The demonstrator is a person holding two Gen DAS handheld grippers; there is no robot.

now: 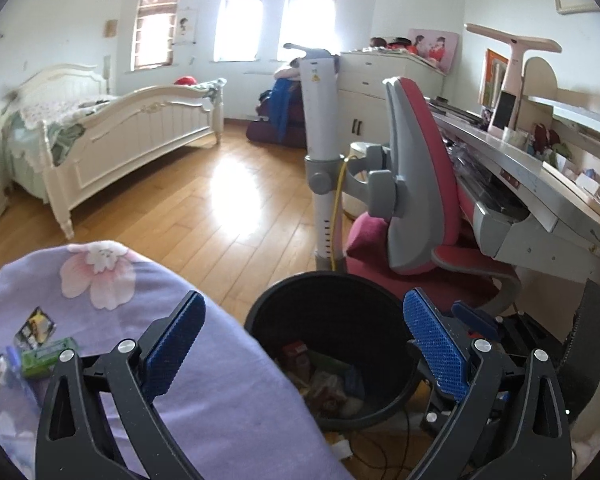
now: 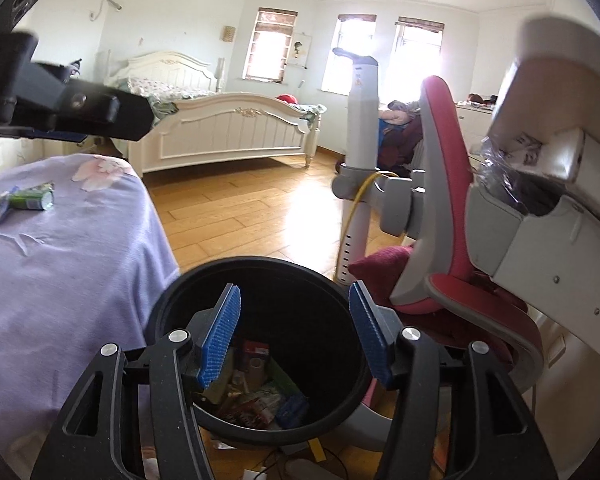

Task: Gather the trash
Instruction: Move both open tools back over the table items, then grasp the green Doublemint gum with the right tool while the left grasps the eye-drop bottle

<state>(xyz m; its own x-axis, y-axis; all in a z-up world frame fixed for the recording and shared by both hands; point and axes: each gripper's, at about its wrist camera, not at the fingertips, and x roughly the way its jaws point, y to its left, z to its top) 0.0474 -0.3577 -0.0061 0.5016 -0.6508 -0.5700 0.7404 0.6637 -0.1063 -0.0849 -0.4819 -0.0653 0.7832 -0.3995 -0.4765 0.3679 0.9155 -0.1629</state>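
A green carton (image 1: 49,357) is lying on its side on the purple flowered cloth (image 1: 204,392), with a dark glossy wrapper (image 1: 35,327) just beyond it and a blue-tipped scrap touching its near end. In the left wrist view these pieces are sitting to the left of the left gripper (image 1: 304,348), outside its left finger, not between the pads. That gripper's fingers are standing wide apart with nothing between them, spanning the edge of the cloth and the black bin (image 1: 332,360).

The bin is standing on the floor just beside the draped surface, and it is holding mixed trash at the bottom: a red box, paper wrappers and a blue packet. The right gripper (image 2: 294,338) is hovering directly over the bin's mouth, its blue pads apart and gripping nothing, with the trash showing between them. From the right wrist view the green carton (image 2: 30,198) is lying far off to the left on the cloth (image 2: 60,264), well apart from that gripper. The left gripper's black body is showing blurred at the upper left of that view.

Around this, a wooden plank floor (image 1: 204,208) is catching bright light from three windows. A white bed (image 1: 112,128) is standing against the far wall. A pink and grey chair (image 1: 424,176) is sitting beside the bin, pushed toward a grey desk (image 1: 540,200) crowded with small things. A white pole with a yellow cable (image 1: 336,204) is rising just behind the bin.
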